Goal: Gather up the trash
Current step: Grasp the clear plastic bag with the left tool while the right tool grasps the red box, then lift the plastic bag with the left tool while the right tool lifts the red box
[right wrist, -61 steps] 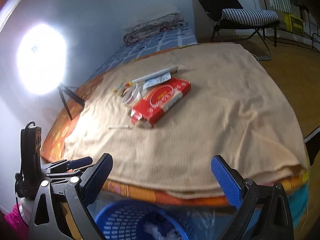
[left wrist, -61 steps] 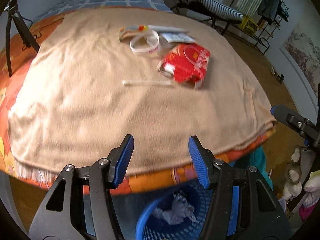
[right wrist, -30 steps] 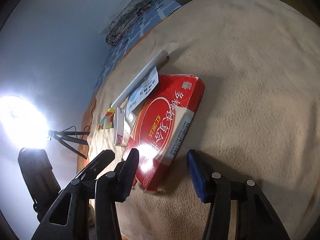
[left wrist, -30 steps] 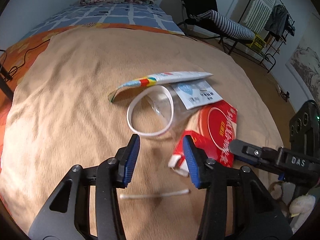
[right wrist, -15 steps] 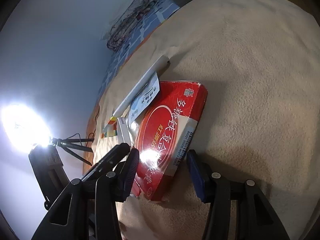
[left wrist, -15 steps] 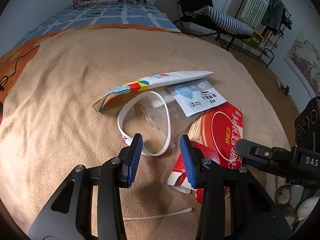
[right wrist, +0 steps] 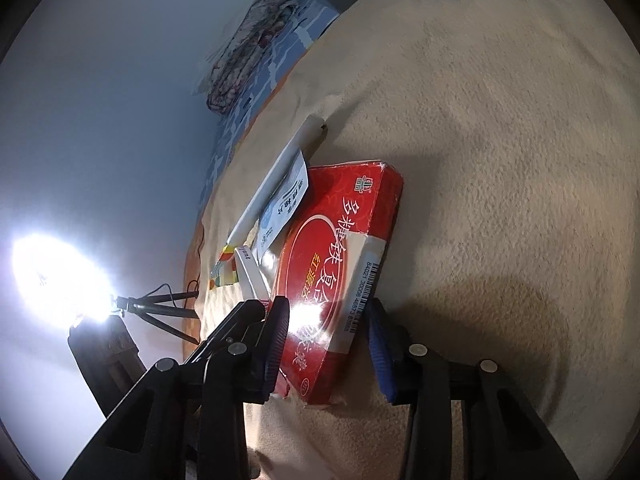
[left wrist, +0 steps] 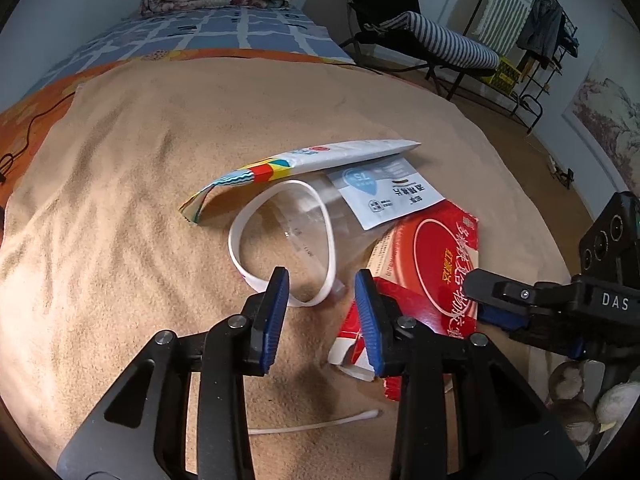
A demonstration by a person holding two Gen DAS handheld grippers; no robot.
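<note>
Right wrist: right tool (right wrist: 326, 344) half-open, straddling red box (right wrist: 340, 264).

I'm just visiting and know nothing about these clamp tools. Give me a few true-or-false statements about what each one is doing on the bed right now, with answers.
1. The right gripper has its fingers on either side of the red box. True.
2. The left gripper is clamped shut on the cotton swab. False: it is open, at the clear plastic cup; the swab lies untouched.
3. The red box lies on a tan blanket. True.
4. The small blue-and-white sachet lies under the box. False: it overlaps the cup, beside the box.
</note>
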